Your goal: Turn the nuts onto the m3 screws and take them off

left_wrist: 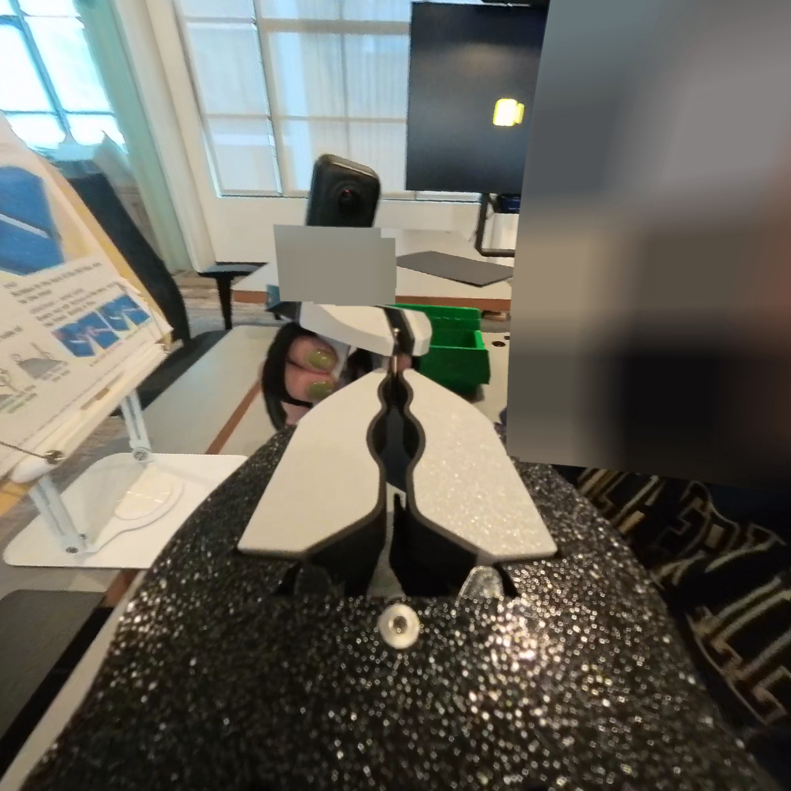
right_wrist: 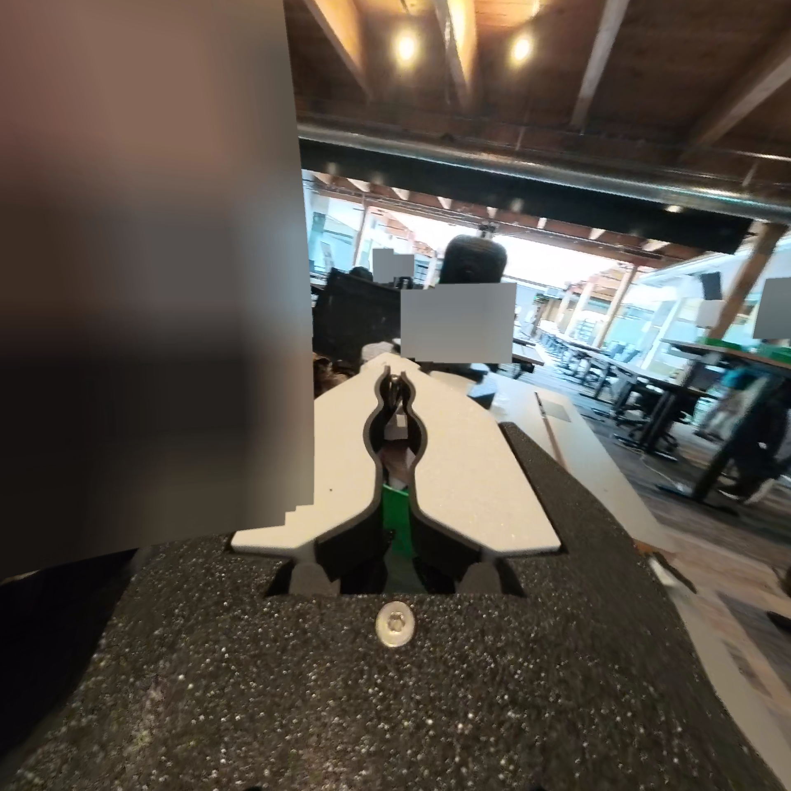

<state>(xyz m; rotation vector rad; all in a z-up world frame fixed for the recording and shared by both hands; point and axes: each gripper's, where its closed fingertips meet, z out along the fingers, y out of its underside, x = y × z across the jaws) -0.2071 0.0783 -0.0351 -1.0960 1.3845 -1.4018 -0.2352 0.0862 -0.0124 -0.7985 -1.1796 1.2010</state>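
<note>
silver screw (left_wrist: 394, 358) pinched between two white grippers, held above the table (left_wrist: 222, 376).
one screw shows, its long axis upright; the left gripper (left_wrist: 393, 376) has its jaws clamped on the lower end, the right gripper (left_wrist: 400, 331) closes on the top, where any nut is too small to tell. two green bins (left_wrist: 453, 351) sit stacked behind, contents hidden. one document stand (left_wrist: 72, 342) stands far left.

Right gripper (right_wrist: 396, 379) raised and pointing out across the room, its white fingers (right_wrist: 342, 462) drawn nearly together. A small dark metallic piece sat pinched at the tips; screw or nut could not be told. Green bin (right_wrist: 396, 520) showed through the gap below. White table (right_wrist: 569, 466) ran to the right.
</note>
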